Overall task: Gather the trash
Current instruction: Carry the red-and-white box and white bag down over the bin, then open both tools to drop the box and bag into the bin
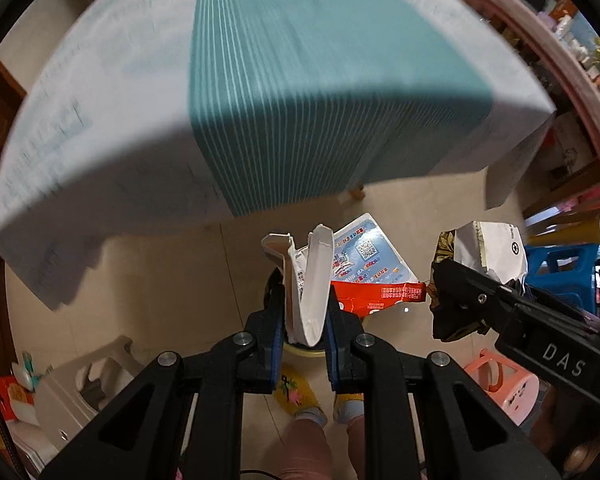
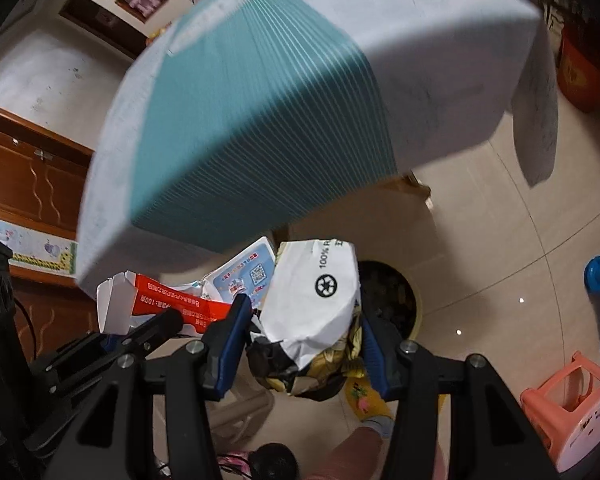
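Left tool [image 1: 304, 320] is clamped on a flattened red-and-white carton [image 1: 312, 280]; right tool [image 2: 304, 340] is clamped on crumpled wrappers [image 2: 316, 300], both above the yellow bin [image 2: 416, 312] on the floor. Risk: the long carton catches the bin rim or lands outside. The loose wrapper bundle may slip out early.

A tabletop [image 1: 100, 100] fills the upper part of both views, draped in a pale cloth with a teal striped band [image 1: 320, 80] down its middle (the stripes blurred). Beneath lies a beige tiled floor [image 1: 160, 280]. A pink stool [image 2: 572, 408] stands on the tiles at the right, a blue stool [image 1: 560, 272] beyond it, and a grey stool [image 1: 84, 384] at the left. A brown wooden cabinet [image 2: 28, 176] lines the wall. Yellow slippers [image 1: 296, 392] show at the bottom.
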`<state>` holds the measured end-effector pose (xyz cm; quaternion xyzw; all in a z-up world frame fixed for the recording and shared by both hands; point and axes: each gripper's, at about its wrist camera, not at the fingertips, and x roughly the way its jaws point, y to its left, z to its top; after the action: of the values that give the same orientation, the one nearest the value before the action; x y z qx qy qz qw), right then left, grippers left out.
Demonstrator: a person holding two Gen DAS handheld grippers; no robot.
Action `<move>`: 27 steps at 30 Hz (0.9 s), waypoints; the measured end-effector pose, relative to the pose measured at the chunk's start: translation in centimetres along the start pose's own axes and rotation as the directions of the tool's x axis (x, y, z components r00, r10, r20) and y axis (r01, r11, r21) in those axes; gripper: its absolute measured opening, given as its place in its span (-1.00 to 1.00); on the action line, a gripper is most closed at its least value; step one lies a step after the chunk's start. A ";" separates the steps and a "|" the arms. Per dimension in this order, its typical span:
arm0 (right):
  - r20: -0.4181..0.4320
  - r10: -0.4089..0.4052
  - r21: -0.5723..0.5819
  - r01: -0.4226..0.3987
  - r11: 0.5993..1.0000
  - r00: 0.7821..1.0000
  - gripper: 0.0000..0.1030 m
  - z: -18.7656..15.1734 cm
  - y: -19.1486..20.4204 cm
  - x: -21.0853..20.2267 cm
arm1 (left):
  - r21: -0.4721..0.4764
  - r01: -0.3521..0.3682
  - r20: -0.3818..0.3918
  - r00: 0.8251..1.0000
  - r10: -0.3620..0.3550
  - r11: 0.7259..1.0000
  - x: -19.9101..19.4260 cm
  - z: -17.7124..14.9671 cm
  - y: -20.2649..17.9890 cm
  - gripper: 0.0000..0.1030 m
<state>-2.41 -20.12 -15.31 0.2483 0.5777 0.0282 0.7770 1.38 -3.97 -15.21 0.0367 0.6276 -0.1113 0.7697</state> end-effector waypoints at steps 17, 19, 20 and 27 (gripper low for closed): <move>-0.122 -0.068 -0.028 0.065 0.997 0.990 0.02 -3.3 -7.2 16.5 | -0.072 -0.036 -0.090 0.995 0.029 0.997 15.6 -4.2 0.1 -0.69; -0.131 -0.072 -0.024 0.070 0.997 0.989 0.02 -3.4 -7.5 17.7 | -0.062 -0.036 -0.092 0.995 0.031 0.997 16.5 -4.2 -0.1 -0.69; -0.133 -0.076 -0.025 0.073 0.997 0.988 0.02 -3.4 -7.7 17.9 | -0.055 -0.038 -0.092 0.995 0.033 0.998 16.9 -4.2 -0.2 -0.68; -0.154 -0.091 -0.020 0.089 0.996 0.984 0.04 -3.6 -8.3 19.3 | -0.041 -0.025 -0.083 0.996 0.022 0.999 18.3 -4.1 -0.2 -0.45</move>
<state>-1.29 -19.71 -36.58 0.2139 0.6465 0.0160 0.7321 0.87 -5.64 -33.92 0.0327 0.6607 -0.0874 0.7449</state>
